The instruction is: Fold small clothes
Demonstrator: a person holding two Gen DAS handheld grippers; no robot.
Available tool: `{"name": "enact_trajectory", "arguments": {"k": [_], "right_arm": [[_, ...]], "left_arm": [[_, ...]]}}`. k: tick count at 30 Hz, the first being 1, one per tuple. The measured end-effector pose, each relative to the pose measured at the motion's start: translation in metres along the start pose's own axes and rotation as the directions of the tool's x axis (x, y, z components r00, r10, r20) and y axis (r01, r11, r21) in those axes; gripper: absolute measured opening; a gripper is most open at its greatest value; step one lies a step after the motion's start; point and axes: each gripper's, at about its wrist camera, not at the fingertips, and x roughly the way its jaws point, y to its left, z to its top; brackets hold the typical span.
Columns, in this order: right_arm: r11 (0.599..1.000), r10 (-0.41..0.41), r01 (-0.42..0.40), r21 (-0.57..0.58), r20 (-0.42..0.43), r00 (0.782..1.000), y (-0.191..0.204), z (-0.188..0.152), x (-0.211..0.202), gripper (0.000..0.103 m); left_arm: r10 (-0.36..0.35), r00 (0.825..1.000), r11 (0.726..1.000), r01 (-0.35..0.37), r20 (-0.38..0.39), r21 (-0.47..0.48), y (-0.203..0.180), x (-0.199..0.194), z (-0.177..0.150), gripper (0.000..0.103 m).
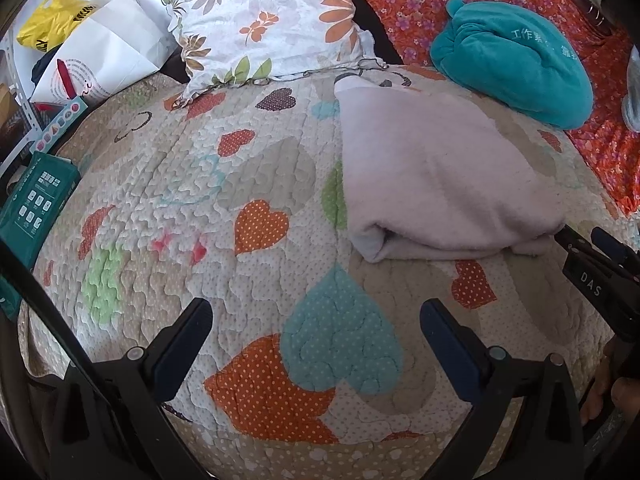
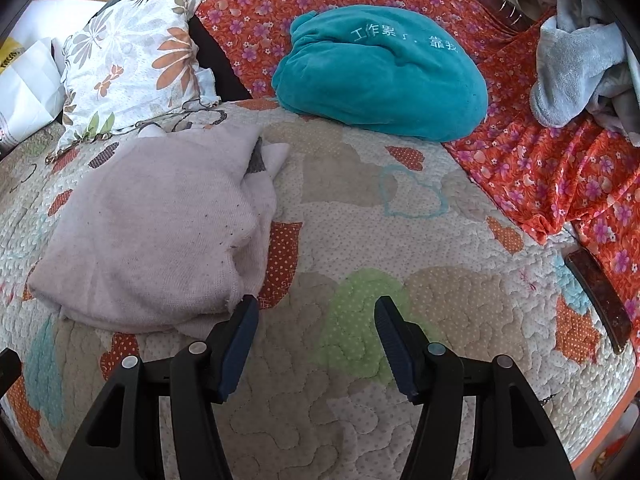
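The pale pink garment (image 2: 152, 232) lies folded on the heart quilt (image 2: 360, 360), near the teal cushion (image 2: 380, 72) — apparently finished. Left gripper (image 1: 316, 330) and right gripper (image 2: 316, 328) hover, jaws apart, empty — grey clothes (image 2: 580, 68) beyond the cushion look unfolded.

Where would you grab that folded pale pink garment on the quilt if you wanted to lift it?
Probably by the thick rolled fold edge of the pale pink garment nearest the grippers, coming in low from the front. There the layers stack into a raised lip above the quilt, so open fingers could pinch all of them.
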Motion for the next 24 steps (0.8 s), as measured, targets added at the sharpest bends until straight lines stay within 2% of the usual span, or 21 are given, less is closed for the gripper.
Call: {"name": "enact_trajectory", "arguments": {"k": [5,8,13,24], "right_arm": [[1.000,0.007,-0.007,0.011,0.008,1.000,-0.003,-0.002,-0.011,0.066],[1.000,0.011,-0.011,0.024,0.016,1.000,-0.004,-0.005,-0.018,0.071],[1.000,0.021,-0.021,-0.005,-0.010,1.000,0.005,-0.009,-0.014,0.071],[0.999,0.015,-0.016,-0.033,-0.018,1.000,0.012,-0.011,-0.008,0.071]], "left_arm": [[0.000,1.000,1.000,0.000,-0.015,-0.005,0.003,0.005,-0.001,0.103],[-0.005,1.000,1.000,0.004,-0.027,-0.012,0.005,0.009,-0.002,0.103],[-0.036,0.998,0.999,0.035,-0.059,-0.024,0.004,0.015,-0.004,0.103],[-0.042,0.997,0.999,0.041,-0.064,-0.017,0.000,0.015,-0.005,0.103]]}}
